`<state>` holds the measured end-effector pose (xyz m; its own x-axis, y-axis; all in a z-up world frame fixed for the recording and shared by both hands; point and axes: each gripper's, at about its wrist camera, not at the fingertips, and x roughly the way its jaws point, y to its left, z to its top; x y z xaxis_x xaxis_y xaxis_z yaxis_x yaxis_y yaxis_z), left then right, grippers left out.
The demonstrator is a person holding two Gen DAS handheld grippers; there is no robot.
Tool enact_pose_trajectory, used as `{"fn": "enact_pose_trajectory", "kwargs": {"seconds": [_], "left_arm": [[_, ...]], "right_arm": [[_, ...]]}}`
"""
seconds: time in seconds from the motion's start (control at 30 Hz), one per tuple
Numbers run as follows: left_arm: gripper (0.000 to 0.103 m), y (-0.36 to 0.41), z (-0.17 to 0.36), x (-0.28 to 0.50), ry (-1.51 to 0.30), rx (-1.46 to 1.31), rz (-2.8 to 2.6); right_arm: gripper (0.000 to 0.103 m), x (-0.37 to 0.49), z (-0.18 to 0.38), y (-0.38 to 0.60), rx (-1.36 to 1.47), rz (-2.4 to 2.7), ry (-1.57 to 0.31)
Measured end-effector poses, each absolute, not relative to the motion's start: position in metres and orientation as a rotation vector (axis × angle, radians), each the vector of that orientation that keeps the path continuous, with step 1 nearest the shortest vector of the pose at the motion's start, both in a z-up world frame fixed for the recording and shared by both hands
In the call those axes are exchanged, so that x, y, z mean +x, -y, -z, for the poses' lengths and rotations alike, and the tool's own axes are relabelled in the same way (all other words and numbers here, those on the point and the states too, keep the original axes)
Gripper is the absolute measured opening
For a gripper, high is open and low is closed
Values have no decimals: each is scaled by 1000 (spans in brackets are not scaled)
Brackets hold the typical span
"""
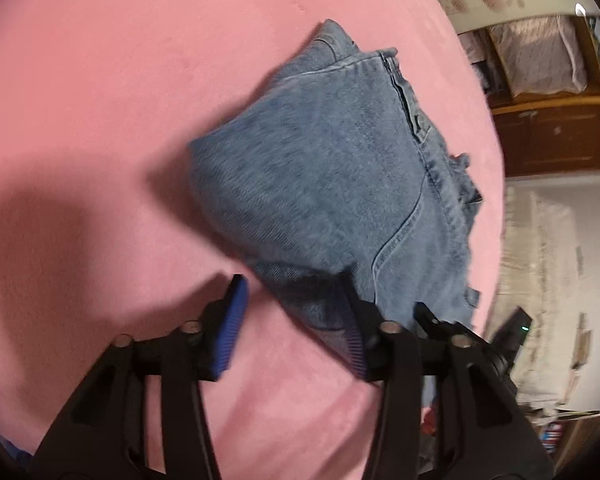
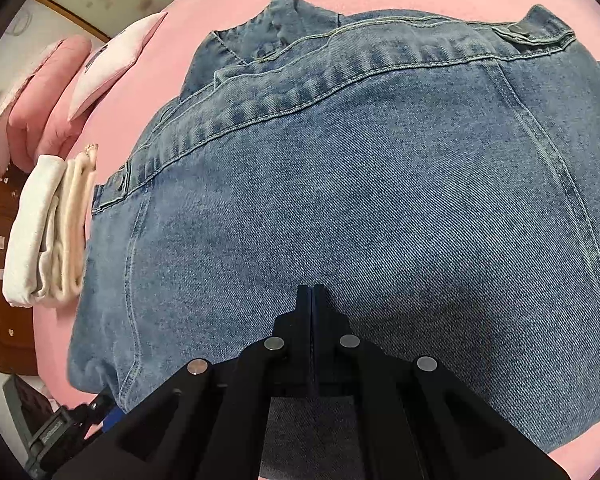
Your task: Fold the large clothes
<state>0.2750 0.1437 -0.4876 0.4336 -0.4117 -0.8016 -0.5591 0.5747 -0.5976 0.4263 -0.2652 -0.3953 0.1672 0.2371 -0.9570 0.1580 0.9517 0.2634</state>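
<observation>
The left gripper (image 1: pixel 296 312) stands nearest, jaws apart, straddling a corner of the denim jacket (image 1: pixel 332 184) without pinching it. The right gripper (image 2: pixel 313 300) is closed with nothing between its fingers, tips down against the jacket's broad back panel. The jacket lies folded into a thick bundle on the pink bedsheet (image 1: pixel 100 120); only the right wrist view shows its stitched seam and metal buttons close up, plus folded cream clothes (image 2: pixel 48 236) and pink pillows (image 2: pixel 52 92) beyond.

Black tongs (image 1: pixel 294 308), ribbed blue pads (image 1: pixel 231 324)
</observation>
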Motion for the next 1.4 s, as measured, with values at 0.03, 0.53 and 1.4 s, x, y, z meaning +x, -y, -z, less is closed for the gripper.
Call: {"fn": "enact_pose_trajectory", "kwargs": {"seconds": [0.03,0.53,1.4], "left_arm": [[61,-147,490,271,-1163,-1046,-95],[80,-157,509,303,-1029,-1177,-79],[8,-27,353,301,-659,-965,129]], "right_arm": [[0,427,394,267,336,-60,-1416],[0,426,399,265,343,-70,-1405],[0,413,401,288,412,-200,-1390]]}}
